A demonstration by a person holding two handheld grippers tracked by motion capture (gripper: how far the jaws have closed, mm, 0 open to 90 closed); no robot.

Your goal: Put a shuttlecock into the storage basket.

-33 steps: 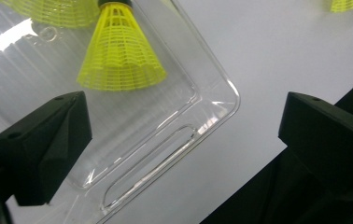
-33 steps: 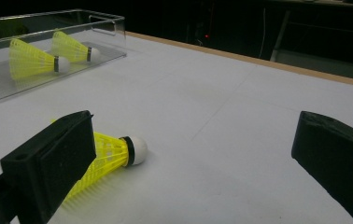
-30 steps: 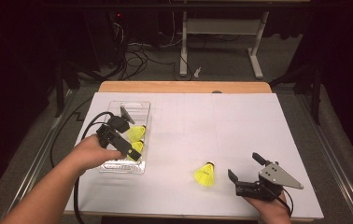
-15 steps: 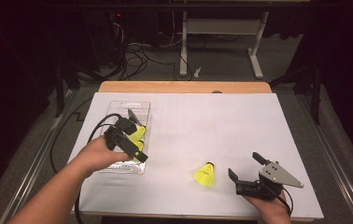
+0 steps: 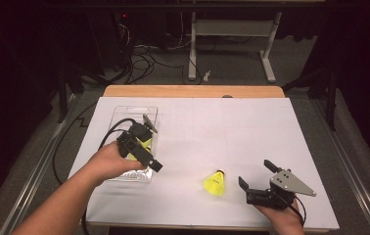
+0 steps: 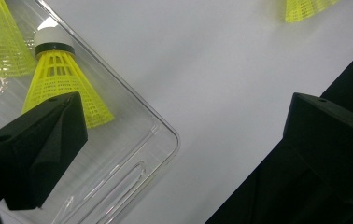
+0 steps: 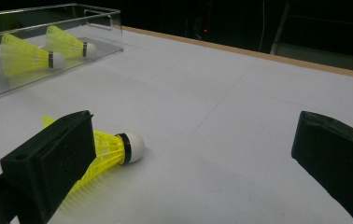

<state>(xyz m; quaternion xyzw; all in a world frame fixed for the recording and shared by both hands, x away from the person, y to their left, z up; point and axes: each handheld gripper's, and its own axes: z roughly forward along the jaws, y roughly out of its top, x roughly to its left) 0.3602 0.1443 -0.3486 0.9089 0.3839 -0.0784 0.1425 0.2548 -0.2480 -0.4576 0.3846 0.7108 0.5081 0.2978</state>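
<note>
Black jaws on my right gripper (image 5: 254, 177) are spread wide with nothing in them. The loose yellow shuttlecock (image 7: 101, 150) lies on its side on the white table (image 5: 251, 127) just left of the fingers, cork tip pointing in between them. That hand's much nearer. My left gripper (image 5: 150, 141) hangs open over the clear tray (image 7: 95, 49), which has two shuttlecocks lying inside.

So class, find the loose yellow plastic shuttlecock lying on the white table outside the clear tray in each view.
High view: yellow plastic shuttlecock, lower middle.
Left gripper view: top right edge.
Right gripper view: lower left, cork pointing right.
Shared landmark: clear plastic tray.
</note>
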